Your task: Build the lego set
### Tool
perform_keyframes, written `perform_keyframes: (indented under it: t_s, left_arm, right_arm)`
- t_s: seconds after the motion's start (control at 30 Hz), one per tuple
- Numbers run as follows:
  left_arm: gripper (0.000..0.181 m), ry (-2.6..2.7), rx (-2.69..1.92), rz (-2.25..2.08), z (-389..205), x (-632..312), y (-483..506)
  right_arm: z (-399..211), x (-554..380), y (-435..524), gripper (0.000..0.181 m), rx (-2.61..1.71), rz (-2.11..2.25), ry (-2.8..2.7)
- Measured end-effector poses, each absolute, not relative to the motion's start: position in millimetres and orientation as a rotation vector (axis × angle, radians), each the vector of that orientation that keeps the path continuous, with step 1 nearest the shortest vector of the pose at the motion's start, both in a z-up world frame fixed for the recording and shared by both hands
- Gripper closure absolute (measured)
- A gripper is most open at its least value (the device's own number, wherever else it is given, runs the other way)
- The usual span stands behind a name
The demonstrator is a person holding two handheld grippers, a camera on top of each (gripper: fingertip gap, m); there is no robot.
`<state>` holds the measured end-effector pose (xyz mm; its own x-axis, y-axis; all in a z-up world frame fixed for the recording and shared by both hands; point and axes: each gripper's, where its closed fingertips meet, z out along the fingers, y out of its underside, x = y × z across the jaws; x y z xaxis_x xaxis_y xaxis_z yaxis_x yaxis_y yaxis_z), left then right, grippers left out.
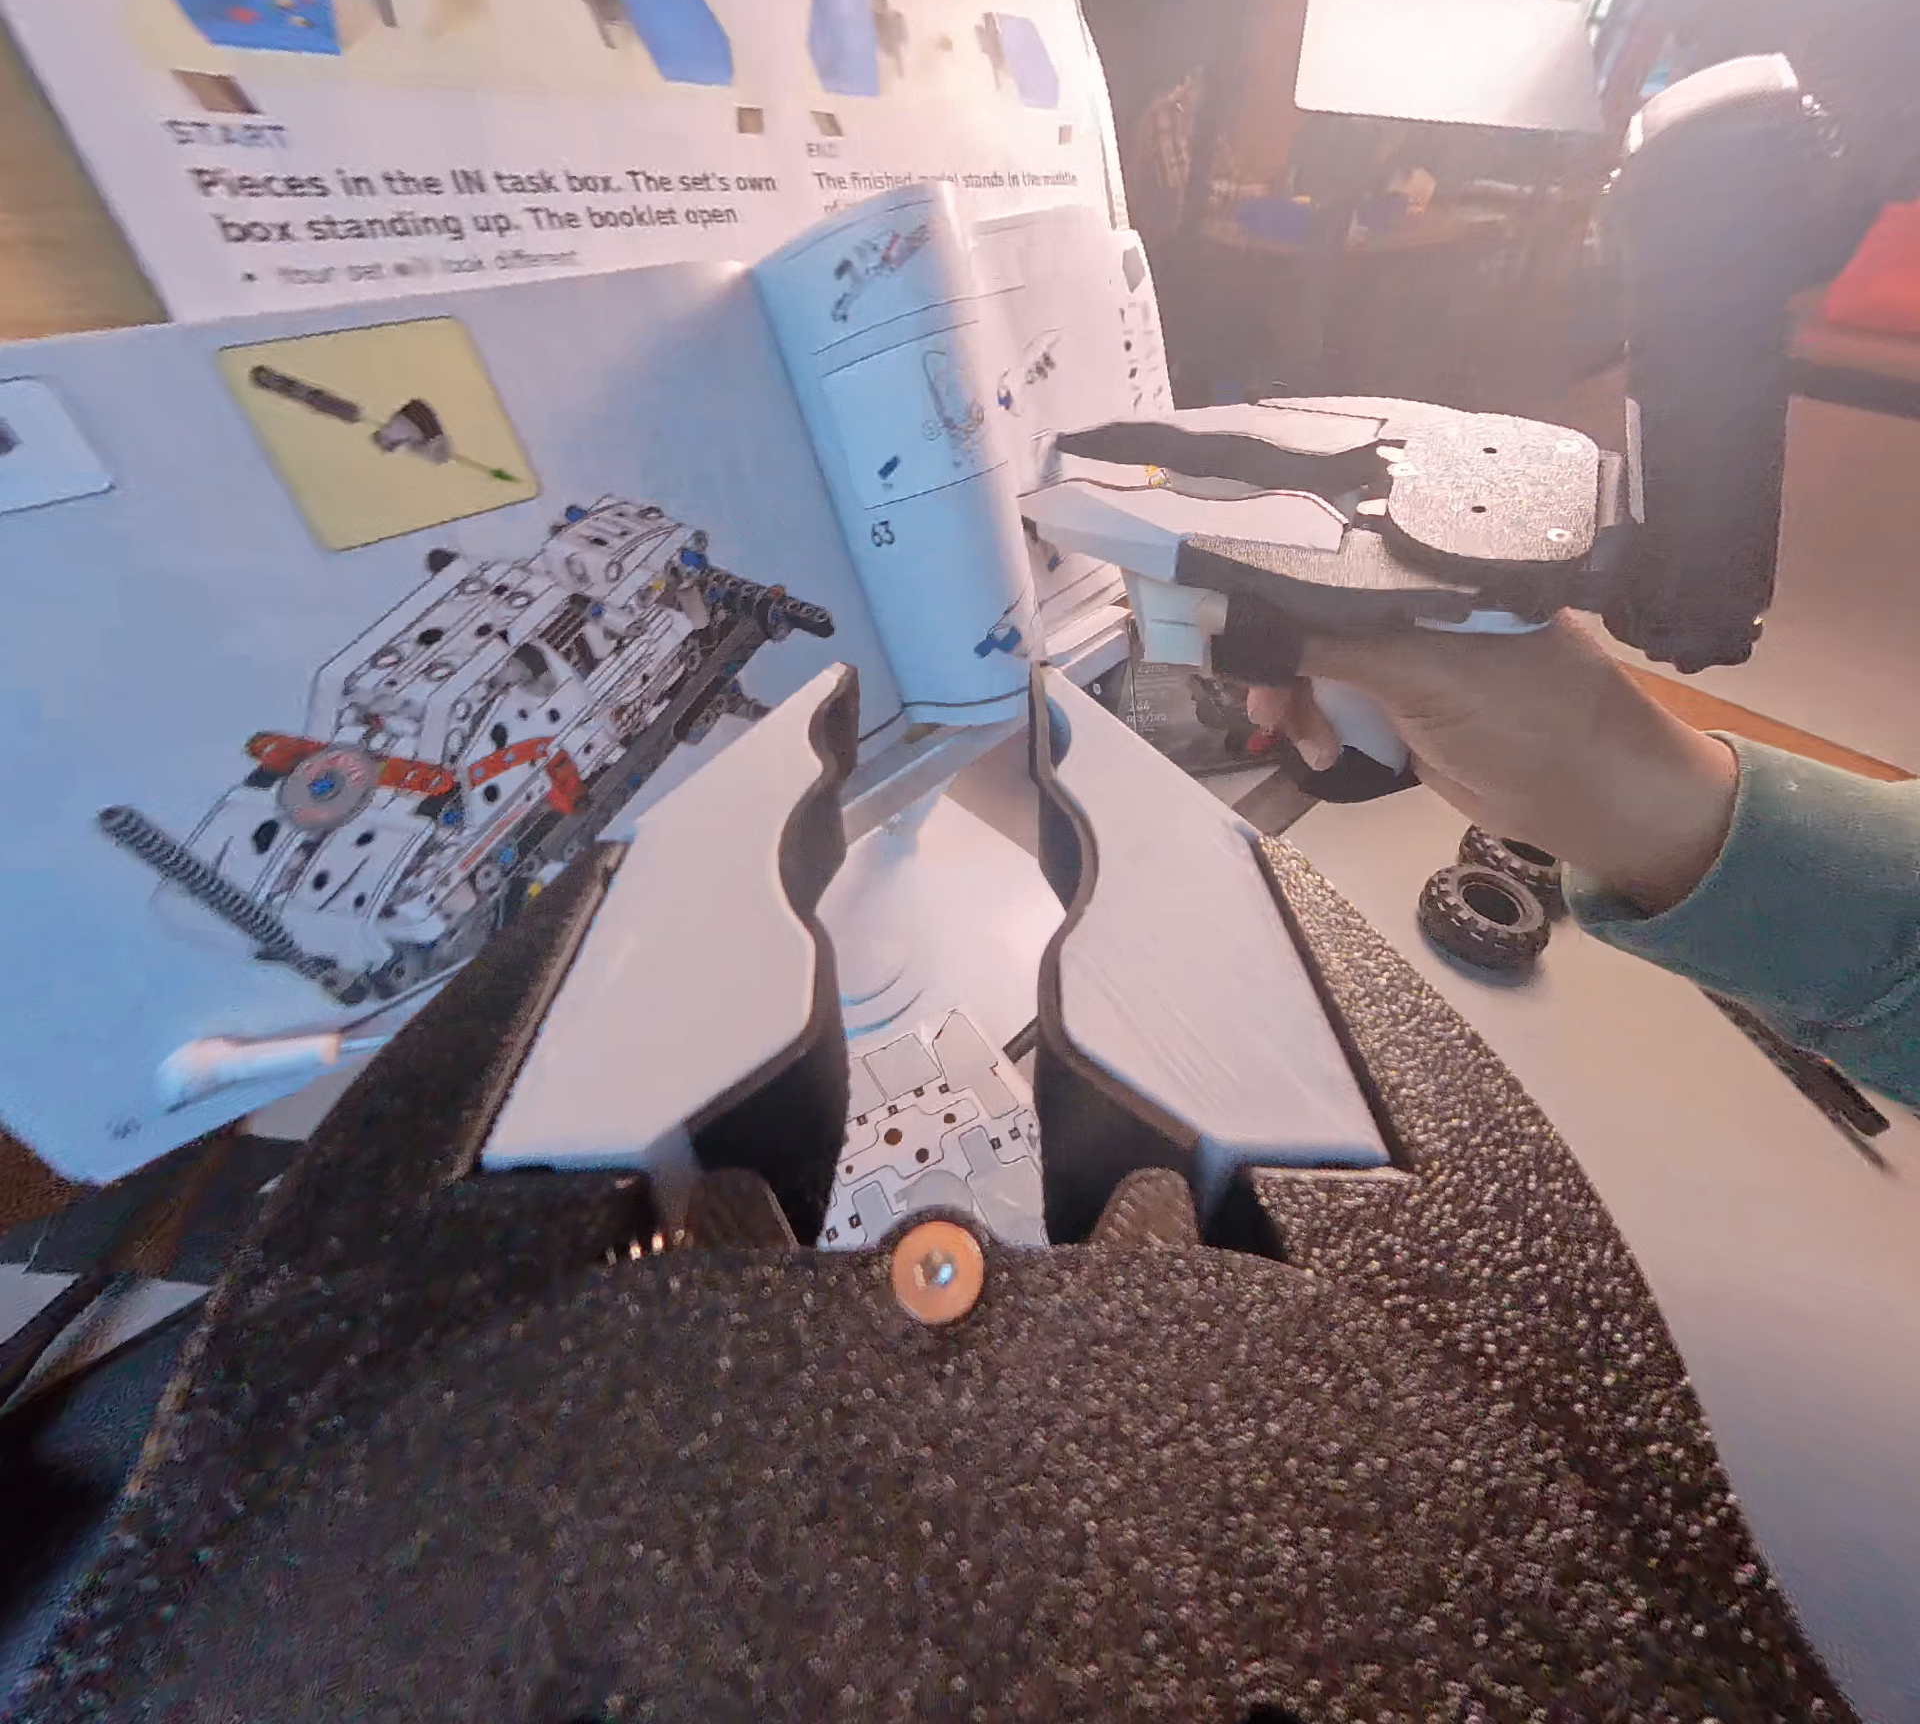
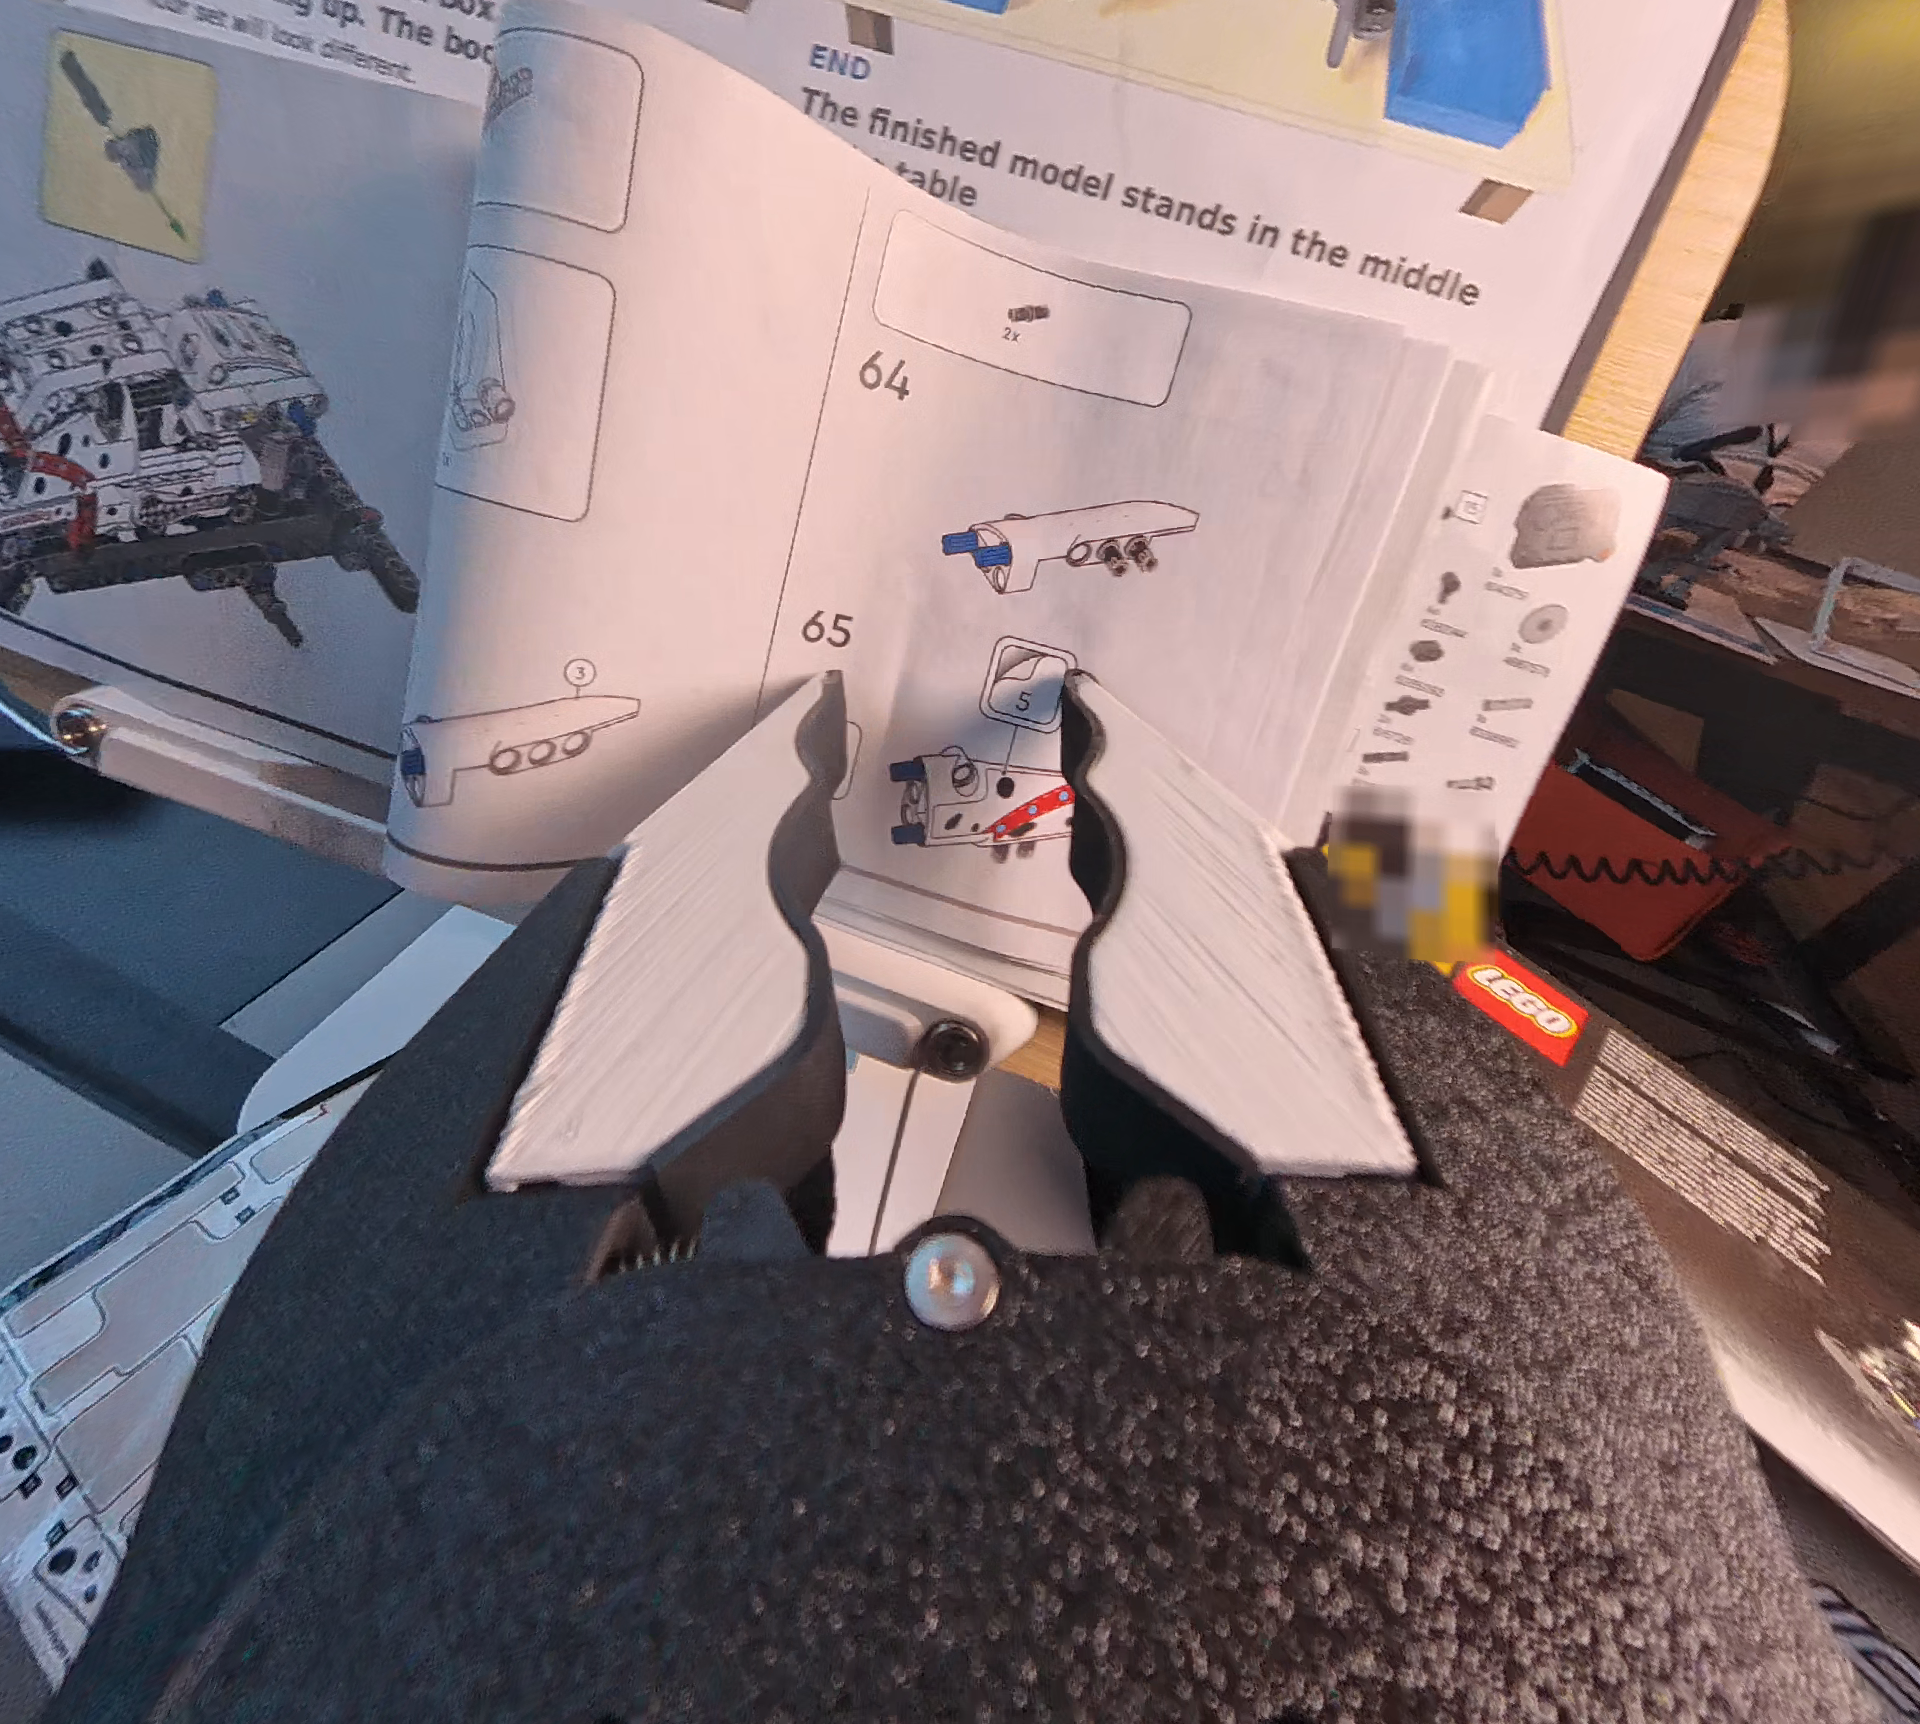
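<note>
Both wavy-edged white tongs, left [image 1: 940, 687] and right [image 2: 951, 687], gape apart, empty, before the glossy booklet [image 2: 1039, 448], one thin page [image 2: 665, 324] curling at ten o'clock

Your curling page [image 2: 644, 448] hides the booklet [image 2: 1039, 469] spread behind it, the sheet [image 2: 94, 1259] left of the booklet runs off the edge, and a mosaic patch covers part of the box [image 2: 1704, 1186].

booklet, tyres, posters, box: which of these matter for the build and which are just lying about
For the build:
instruction booklet, a page curling over
black tyres on the table
sticker sheet
both grippers, jaws open

Lying about:
task poster behind
set's box
red bag
</note>
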<state>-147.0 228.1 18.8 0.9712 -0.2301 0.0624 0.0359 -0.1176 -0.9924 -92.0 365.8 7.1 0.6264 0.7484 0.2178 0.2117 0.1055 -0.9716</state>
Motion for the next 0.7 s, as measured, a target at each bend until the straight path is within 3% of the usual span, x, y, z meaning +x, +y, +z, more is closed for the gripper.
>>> perform_keyframes:
  t_s: [0.07, 0.17, 0.23, 0.3, 0.37, 0.57, 0.7]
  left_arm:
    - [0.144, 0.165, -1.696, -0.237, 21.2, -141.4, 242.5]
    - [0.126, 0.15, -1.729, -0.305, 23.7, -135.8, 261.1]
    - [0.124, 0.154, -1.735, -0.321, 25.0, -133.0, 270.6]
    - [0.134, 0.18, -1.76, -0.261, 21.6, -134.8, 278.5]
    - [0.158, 0.208, -1.771, -0.226, 20.0, -136.0, 282.4]
    - [0.169, 0.163, -1.75, -0.338, 21.6, -145.7, 277.2]
    - [0.172, 0.082, -1.718, -0.442, 19.0, -162.0, 269.3]
  right_arm:
    - [5.6, -100.3, 357.4, 0.154, -1.417, 0.507, -0.918]
    - [1.4, -109.5, 345.7, 0.162, -1.37, 0.541, -0.993]
    - [0.3, -111.0, 342.4, 0.165, -1.341, 0.535, -1.011]
    - [0.3, -110.8, 340.6, 0.164, -1.321, 0.543, -1.021]
    - [1.0, -108.6, 339.7, 0.16, -1.316, 0.574, -1.016]
    - [-0.4, -89.5, 349.5, 0.133, -1.337, 0.608, -0.969]
    - [-1.1, -78.1, 356.4, 0.127, -1.358, 0.648, -0.941]
